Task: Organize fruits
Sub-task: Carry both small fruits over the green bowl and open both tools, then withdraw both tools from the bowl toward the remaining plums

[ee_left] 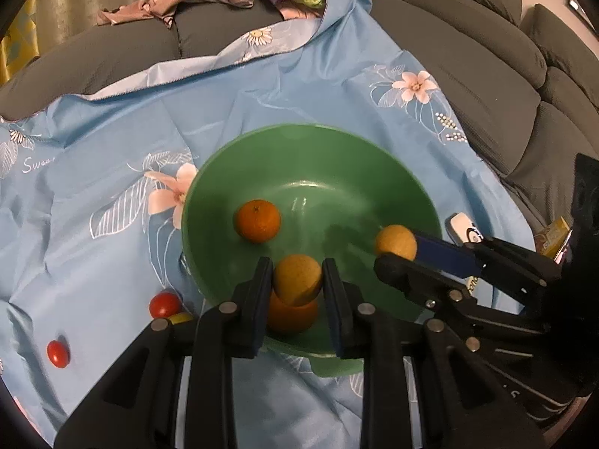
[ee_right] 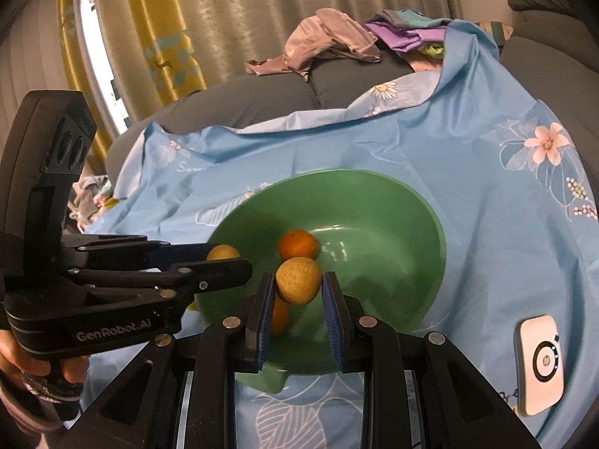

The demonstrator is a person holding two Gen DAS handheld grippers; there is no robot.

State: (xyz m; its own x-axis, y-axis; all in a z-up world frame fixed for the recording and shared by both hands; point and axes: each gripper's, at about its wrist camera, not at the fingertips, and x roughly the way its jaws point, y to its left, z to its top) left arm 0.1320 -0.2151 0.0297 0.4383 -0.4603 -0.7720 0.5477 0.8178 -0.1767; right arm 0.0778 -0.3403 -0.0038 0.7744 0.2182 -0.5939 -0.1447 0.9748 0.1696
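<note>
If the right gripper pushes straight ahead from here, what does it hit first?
Probably the orange lying in the green bowl, just past the yellow fruit held in the right gripper's jaws; depth is uncertain.

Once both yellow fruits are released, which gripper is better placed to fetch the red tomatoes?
Left, probably. The tomatoes lie on the cloth beside the left gripper; the right gripper is across the green bowl.

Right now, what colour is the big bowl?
Green; the bowl shows best in the left wrist view.
</note>
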